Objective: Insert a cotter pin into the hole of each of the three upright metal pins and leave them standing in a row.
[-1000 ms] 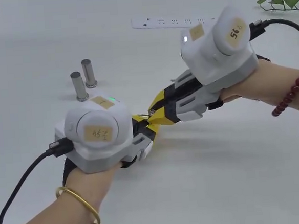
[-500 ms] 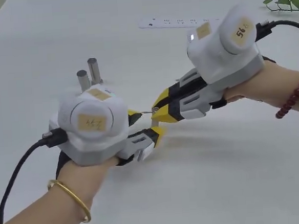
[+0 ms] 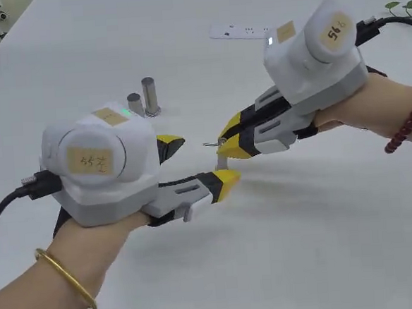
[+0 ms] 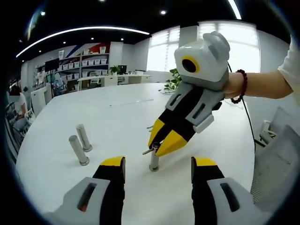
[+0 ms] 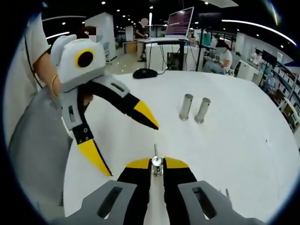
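Head view is showing the left gripper [image 3: 201,162] hovering level, its jaws spread wide and empty just short of the upright metal pin [image 4: 154,160], while the right gripper [image 3: 226,142] is angling down, pinching the cotter pin [image 4: 147,152] at its top.

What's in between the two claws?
An upright metal pin stands between the open left claw and the right claw, which pinches a cotter pin at its top. The left gripper view shows this.
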`<move>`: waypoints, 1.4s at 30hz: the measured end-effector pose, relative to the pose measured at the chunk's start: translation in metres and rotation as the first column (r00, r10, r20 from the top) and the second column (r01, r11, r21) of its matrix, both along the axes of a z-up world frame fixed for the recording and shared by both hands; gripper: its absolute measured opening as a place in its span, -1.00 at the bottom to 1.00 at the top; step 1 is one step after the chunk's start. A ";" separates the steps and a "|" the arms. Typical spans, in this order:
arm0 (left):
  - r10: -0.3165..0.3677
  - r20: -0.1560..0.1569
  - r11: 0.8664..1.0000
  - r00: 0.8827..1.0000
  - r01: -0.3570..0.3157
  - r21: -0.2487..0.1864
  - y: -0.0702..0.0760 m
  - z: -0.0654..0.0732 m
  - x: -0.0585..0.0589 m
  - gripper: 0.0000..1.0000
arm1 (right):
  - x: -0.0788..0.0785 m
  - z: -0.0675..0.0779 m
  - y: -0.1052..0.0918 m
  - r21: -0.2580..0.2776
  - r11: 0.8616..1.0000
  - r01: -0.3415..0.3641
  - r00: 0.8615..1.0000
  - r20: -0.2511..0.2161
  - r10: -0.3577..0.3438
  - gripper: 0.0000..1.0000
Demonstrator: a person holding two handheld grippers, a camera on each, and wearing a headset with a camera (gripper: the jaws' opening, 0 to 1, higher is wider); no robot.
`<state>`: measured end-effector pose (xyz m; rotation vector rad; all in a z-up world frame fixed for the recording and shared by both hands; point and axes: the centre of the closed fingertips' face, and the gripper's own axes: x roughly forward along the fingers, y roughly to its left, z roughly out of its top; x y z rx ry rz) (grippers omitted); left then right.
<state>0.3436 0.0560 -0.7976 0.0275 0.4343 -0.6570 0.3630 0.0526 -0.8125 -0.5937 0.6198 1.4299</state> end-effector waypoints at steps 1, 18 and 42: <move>0.000 0.000 1.000 1.000 0.000 -0.002 0.001 0.001 -0.001 0.15 | 0.001 0.000 0.001 -0.002 1.000 -0.002 1.000 0.000 0.002 -0.81; 0.024 0.024 1.000 0.999 -0.023 -0.010 0.012 0.018 -0.010 0.37 | 0.009 -0.003 0.016 -0.002 1.000 -0.013 1.000 -0.013 0.013 -0.80; 0.071 0.060 0.997 0.996 -0.071 0.004 0.027 0.027 -0.012 0.43 | 0.011 0.005 0.021 0.057 0.996 0.065 0.994 -0.091 -0.060 -0.59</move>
